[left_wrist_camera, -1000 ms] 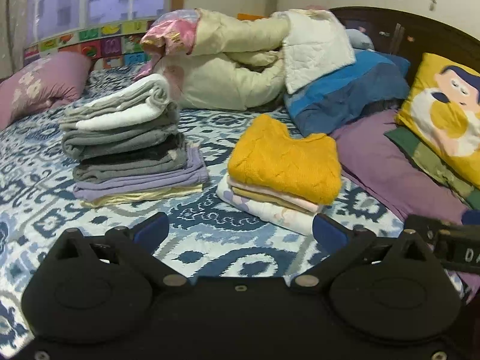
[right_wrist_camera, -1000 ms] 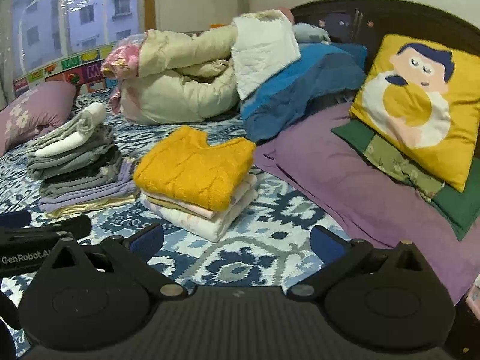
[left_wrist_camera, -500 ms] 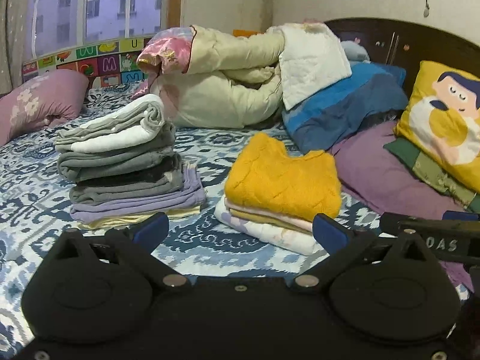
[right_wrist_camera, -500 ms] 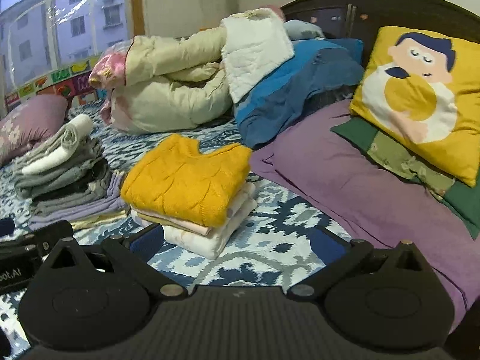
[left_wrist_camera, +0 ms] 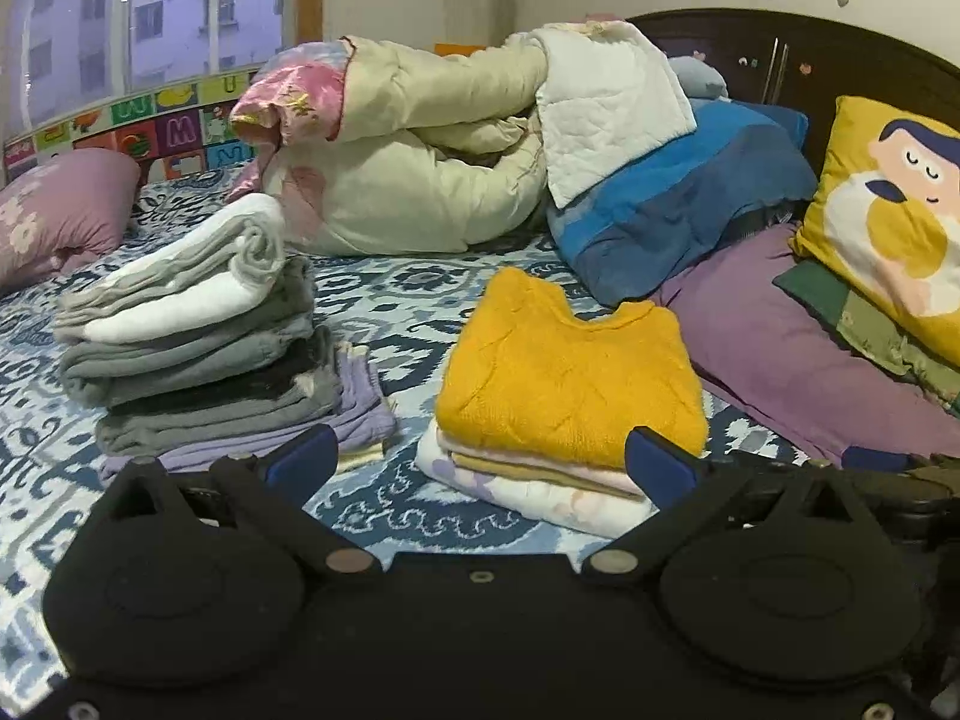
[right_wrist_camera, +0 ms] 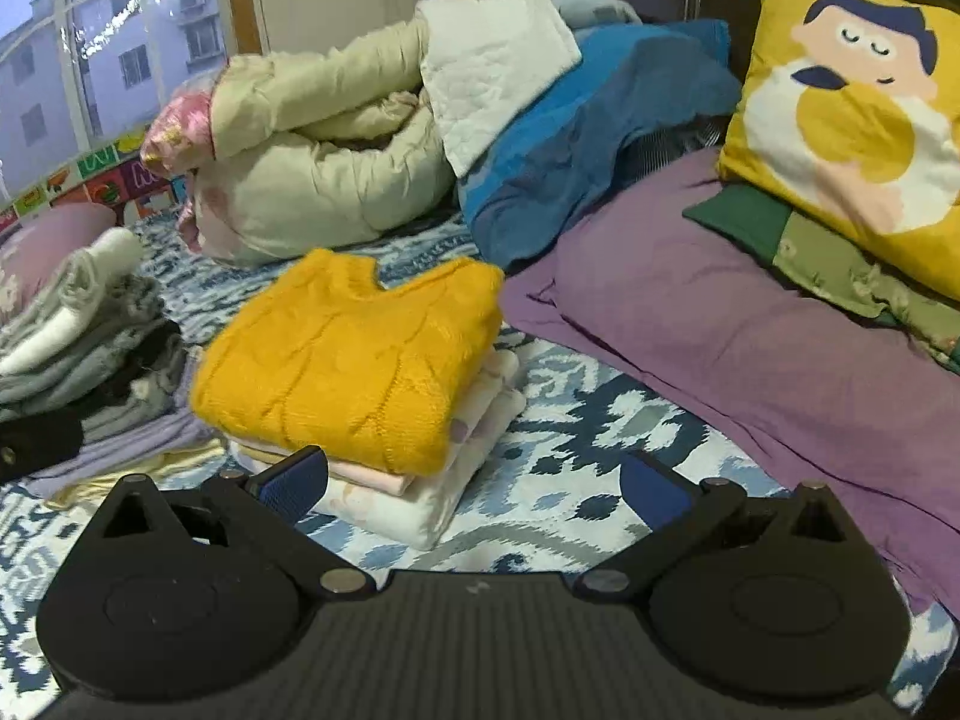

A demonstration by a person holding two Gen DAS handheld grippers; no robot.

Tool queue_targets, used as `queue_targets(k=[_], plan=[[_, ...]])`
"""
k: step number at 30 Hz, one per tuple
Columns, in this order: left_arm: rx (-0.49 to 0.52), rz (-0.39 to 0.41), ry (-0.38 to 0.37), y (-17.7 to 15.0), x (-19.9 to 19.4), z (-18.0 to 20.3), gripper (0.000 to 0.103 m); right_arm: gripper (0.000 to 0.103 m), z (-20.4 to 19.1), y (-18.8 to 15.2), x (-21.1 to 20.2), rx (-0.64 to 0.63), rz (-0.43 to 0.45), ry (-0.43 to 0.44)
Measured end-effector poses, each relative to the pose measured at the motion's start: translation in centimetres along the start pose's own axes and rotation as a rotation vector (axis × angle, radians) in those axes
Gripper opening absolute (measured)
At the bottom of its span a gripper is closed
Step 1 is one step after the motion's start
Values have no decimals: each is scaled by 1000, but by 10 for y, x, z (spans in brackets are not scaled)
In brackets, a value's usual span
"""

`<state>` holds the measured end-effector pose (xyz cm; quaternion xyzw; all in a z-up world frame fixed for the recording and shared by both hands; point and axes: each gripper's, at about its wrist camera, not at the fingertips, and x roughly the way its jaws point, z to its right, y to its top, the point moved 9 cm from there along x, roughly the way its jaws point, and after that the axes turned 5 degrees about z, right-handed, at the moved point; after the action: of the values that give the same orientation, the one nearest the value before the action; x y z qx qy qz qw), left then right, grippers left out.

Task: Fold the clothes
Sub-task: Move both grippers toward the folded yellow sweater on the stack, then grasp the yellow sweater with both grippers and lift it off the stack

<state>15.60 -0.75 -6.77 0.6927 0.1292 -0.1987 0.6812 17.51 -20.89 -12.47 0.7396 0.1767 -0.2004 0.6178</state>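
Two piles of folded clothes lie on a blue patterned bedspread [left_wrist_camera: 414, 294]. A folded yellow knitted sweater [left_wrist_camera: 564, 372] [right_wrist_camera: 354, 354] tops a small pile of pale garments [left_wrist_camera: 540, 492]. To its left stands a taller stack of grey, white and lilac clothes [left_wrist_camera: 192, 336] [right_wrist_camera: 78, 336]. My left gripper [left_wrist_camera: 480, 462] hovers open just in front of the two piles, nothing between its blue pads. My right gripper [right_wrist_camera: 474, 480] is open too, empty, close to the front right corner of the sweater pile. Part of the right gripper [left_wrist_camera: 900, 468] shows at the left view's right edge.
A bundled cream quilt [left_wrist_camera: 420, 168] and a blue blanket [left_wrist_camera: 678, 210] lie behind the piles. A purple pillow [right_wrist_camera: 750, 324] and a yellow cartoon cushion [right_wrist_camera: 852, 108] fill the right side against the dark headboard [left_wrist_camera: 780, 60]. A pink pillow [left_wrist_camera: 54, 210] sits by the window at left.
Both grippers have moved closer to the clothes piles, which now look larger and lower in view. Both stay open and empty; the piles have not shifted.
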Motion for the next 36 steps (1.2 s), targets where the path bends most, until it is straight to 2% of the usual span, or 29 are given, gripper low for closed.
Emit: queue_targets(k=[10,16,19,22,24,29,31,32,33,34,36], plan=[[-10,-17,-19,5,42,-4,103,103,1,-1,31,84,-13,25],[-31,-28,-32,7,66,-8,103,103,6,9,36,206,43,112],[-61,-30,-63,8,81,-8,102,103,4,10,40,262,82,175],[-66,-28,-88,7,97,-5,94,103,-3,8,49,239,90,186],[-66,-26,-103,6,107,-4,79,103,-6,6,57,220,88,173],[-83,6,-117,5,129,-4,76,101,0,0,64,301,131,198],[-92,-6,-125,0,138,-2,76,90,0,-2,66,307,149,206],[-94,-19,-128,-3,142,-1,76,76,-1,-4,69,302,148,219],[-94,-26,-138,-5,145,0,72,68,-3,-7,72,298,145,233],[-91,-29,-148,-7,147,2,67,65,-5,-9,74,293,146,246],[-79,-10,-145,-6,144,2,47,52,-10,-9,72,278,164,267]])
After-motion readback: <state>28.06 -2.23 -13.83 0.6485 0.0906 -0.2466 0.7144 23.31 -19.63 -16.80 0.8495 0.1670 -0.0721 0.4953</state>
